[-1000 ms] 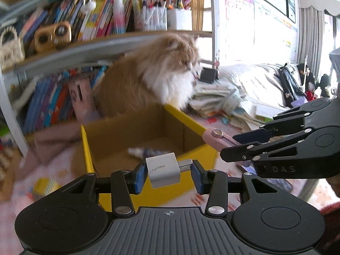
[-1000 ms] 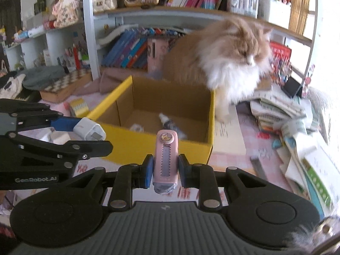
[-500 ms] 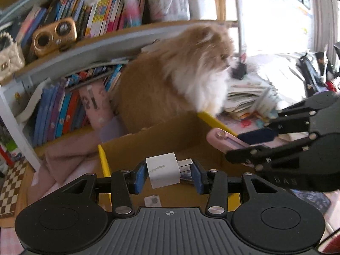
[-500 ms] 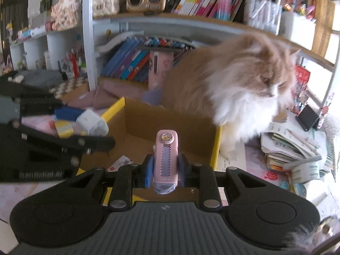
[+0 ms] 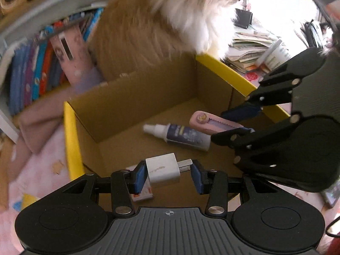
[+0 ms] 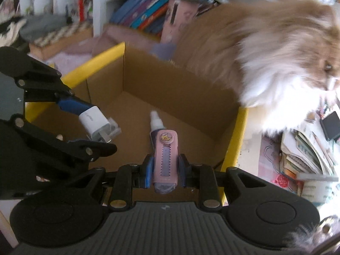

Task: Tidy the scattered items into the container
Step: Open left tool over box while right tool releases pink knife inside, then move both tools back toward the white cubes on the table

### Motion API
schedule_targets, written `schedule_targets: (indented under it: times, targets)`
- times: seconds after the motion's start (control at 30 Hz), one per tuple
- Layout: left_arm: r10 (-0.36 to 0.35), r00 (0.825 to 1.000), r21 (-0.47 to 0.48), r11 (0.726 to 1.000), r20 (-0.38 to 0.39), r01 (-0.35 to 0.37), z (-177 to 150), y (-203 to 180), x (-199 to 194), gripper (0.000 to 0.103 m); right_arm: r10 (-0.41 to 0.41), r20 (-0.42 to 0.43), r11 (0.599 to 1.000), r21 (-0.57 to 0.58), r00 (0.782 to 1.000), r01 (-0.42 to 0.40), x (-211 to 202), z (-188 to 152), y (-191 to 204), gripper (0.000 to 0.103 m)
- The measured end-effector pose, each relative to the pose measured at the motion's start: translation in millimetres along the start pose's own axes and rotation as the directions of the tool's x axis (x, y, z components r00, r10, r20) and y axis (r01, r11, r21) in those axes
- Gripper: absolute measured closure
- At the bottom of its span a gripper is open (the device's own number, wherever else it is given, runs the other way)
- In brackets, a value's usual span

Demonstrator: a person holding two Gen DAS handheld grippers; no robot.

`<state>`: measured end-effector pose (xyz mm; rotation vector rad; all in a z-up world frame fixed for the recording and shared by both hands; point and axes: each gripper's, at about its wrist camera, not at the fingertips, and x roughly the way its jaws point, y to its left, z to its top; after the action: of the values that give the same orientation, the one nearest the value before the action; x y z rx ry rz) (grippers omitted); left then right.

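Cardboard box is overhung by both grippers: white charger clamped in the left gripper, pink case in the right gripper; both should be lowered before release, kept clear of the cat at twelve o'clock.

The left gripper clamps a white charger above the cardboard box, where a spray bottle lies; a cat, somewhat blurred, sits behind.

- A surface with a pale pink patterned cover carries everything.
- An open cardboard box with yellow-edged walls stands on it in the middle.
- A fluffy orange and white cat sits at the box's far side.
- A messy stack of papers lies right of the box.
- A folded mauve cloth lies at the far left, before a row of books.
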<state>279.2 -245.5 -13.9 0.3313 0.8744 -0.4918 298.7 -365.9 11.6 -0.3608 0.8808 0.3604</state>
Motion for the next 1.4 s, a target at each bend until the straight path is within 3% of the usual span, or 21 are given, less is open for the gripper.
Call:
schedule_targets:
  times: [0.17,0.33,0.4,0.47,0.57,0.63,0.73,1.03,1.27,1.4]
  targets:
    - [-0.065,0.997,-0.059,0.996,-0.05,0.062,2,8,5,0.06,0.021,-0.08,0.998,-0.052,0.997,-0.025,19,2,-1,0.079]
    - [-0.075,0.996,-0.087,0.994,-0.058,0.069,2,10,6,0.058,0.035,-0.107,0.998,-0.051,0.994,-0.041,27,3,-2,0.079]
    - [-0.059,0.997,-0.084,0.995,-0.049,0.055,1,10,4,0.055,0.035,-0.101,0.998,-0.04,0.994,-0.04,27,2,-2,0.079]
    - [-0.022,0.999,-0.064,0.998,-0.033,0.019,0,9,-1,0.043,0.037,-0.091,0.999,-0.023,0.995,-0.039,24,0,-2,0.078]
    - [0.027,1.0,-0.042,0.999,-0.001,-0.027,-2,6,-13,0.031,0.036,-0.058,0.999,-0.002,0.998,-0.037,17,1,-2,0.068]
    - [0.031,0.999,-0.041,0.999,0.021,-0.031,-4,6,-22,0.027,0.029,-0.024,0.999,0.024,0.999,-0.029,9,0,-4,0.059]
    - [0.018,0.998,-0.045,0.999,0.06,-0.015,-7,3,-39,0.017,0.035,0.034,0.997,0.07,0.999,-0.037,-8,-3,-8,0.055]
    - [0.063,0.982,-0.019,0.998,0.18,-0.061,-20,-21,-89,0.014,-0.007,0.208,0.983,0.183,0.978,-0.032,-66,-13,-6,0.046]
    - [0.136,0.964,-0.137,0.985,0.226,-0.107,-42,-22,-116,0.013,-0.065,0.292,0.97,0.244,0.954,-0.008,-98,-31,1,0.041]
    - [0.215,0.948,-0.224,0.961,0.234,-0.162,-58,-20,-125,0.013,-0.112,0.311,0.965,0.262,0.944,0.028,-107,-47,10,0.04]
